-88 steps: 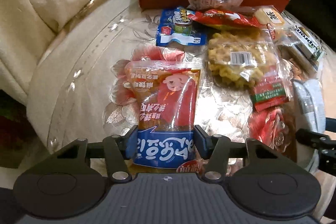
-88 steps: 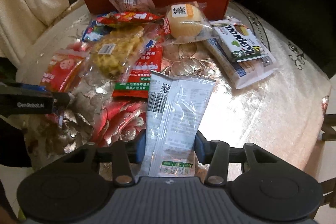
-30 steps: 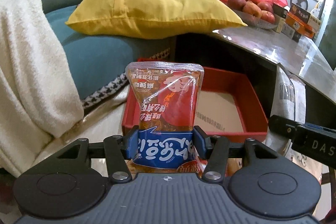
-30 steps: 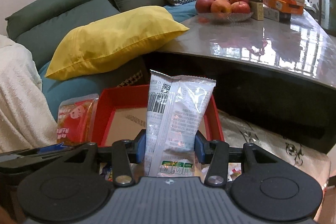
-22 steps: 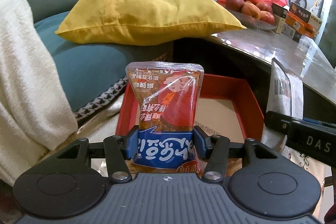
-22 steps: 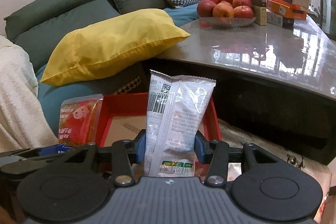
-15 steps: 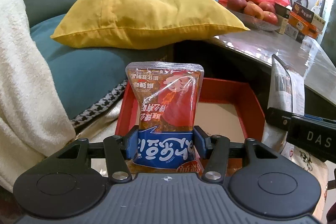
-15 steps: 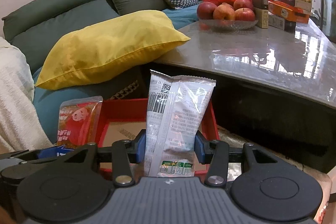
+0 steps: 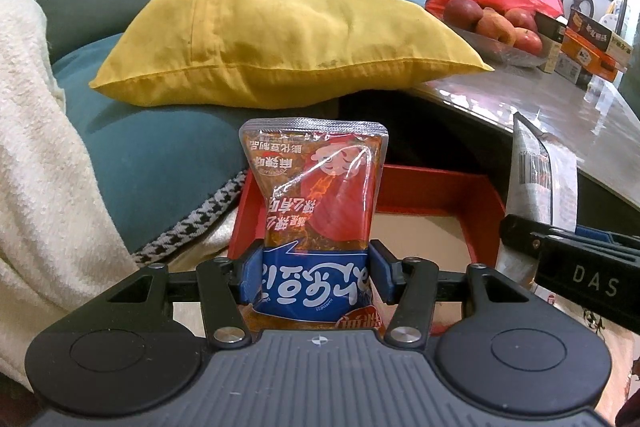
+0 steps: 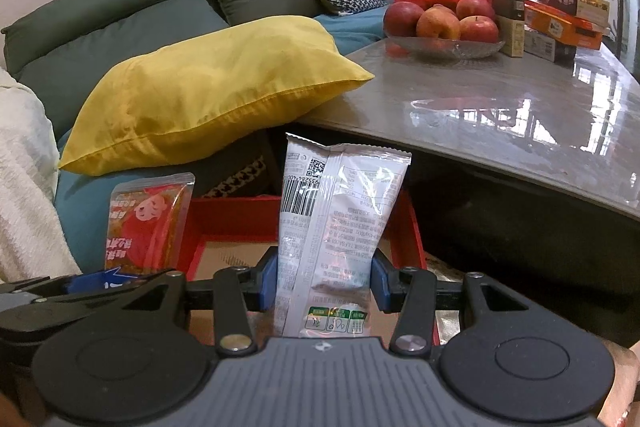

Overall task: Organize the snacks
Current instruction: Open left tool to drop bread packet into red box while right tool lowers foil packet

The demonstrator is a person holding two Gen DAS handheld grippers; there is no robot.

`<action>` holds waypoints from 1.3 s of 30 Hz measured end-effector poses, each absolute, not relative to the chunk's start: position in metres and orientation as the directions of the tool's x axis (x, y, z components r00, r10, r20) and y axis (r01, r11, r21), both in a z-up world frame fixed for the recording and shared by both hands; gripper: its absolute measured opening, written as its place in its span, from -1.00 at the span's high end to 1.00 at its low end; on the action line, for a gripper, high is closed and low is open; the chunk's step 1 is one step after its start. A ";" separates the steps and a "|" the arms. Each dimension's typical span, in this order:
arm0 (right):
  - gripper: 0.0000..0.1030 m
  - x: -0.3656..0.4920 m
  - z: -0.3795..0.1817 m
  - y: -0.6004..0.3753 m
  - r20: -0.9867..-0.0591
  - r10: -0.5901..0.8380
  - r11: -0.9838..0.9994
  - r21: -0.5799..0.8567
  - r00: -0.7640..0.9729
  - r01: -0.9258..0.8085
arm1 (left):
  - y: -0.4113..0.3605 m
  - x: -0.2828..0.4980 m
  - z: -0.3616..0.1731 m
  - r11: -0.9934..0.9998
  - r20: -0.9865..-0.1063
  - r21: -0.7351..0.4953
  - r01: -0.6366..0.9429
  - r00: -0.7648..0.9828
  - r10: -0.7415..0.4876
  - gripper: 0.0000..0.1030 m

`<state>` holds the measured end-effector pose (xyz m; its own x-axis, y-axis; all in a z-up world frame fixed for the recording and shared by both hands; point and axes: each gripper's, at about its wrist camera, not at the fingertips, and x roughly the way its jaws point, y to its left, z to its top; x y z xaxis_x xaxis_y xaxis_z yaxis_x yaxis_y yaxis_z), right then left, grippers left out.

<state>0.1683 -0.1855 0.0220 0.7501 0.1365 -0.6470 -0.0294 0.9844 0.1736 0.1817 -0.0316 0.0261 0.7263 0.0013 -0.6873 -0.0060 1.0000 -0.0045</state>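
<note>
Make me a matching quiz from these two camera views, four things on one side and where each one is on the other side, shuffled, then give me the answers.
Things:
1. orange-red snack pouch with the blue band
2. silver-white foil snack packet with a barcode
3. red apples
4. yellow cushion

Places:
A. in a glass dish on the glossy table
B. clamped in the left gripper
C. on the teal sofa seat
D. clamped in the right gripper

Pairs: 1-B, 2-D, 3-A, 4-C
</note>
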 end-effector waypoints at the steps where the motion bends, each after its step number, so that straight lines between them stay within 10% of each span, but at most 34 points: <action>1: 0.19 0.169 0.022 -0.185 -0.647 0.137 0.984 0.173 0.750 -0.030 | -0.031 0.182 0.026 1.000 -0.687 -0.003 -0.007 0.727 0.003 -0.21; 39: 0.18 0.239 -0.036 -0.173 -0.764 0.149 0.988 0.144 0.628 -0.059 | -0.036 0.229 -0.008 0.998 -0.741 0.057 -0.035 0.668 0.066 -0.16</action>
<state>0.2386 -0.1732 -0.0365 0.6280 0.1485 -0.7639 -0.0590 0.9879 0.1436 0.2295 -0.0363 -0.0081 0.6680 0.0663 -0.7412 -0.0354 0.9977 0.0573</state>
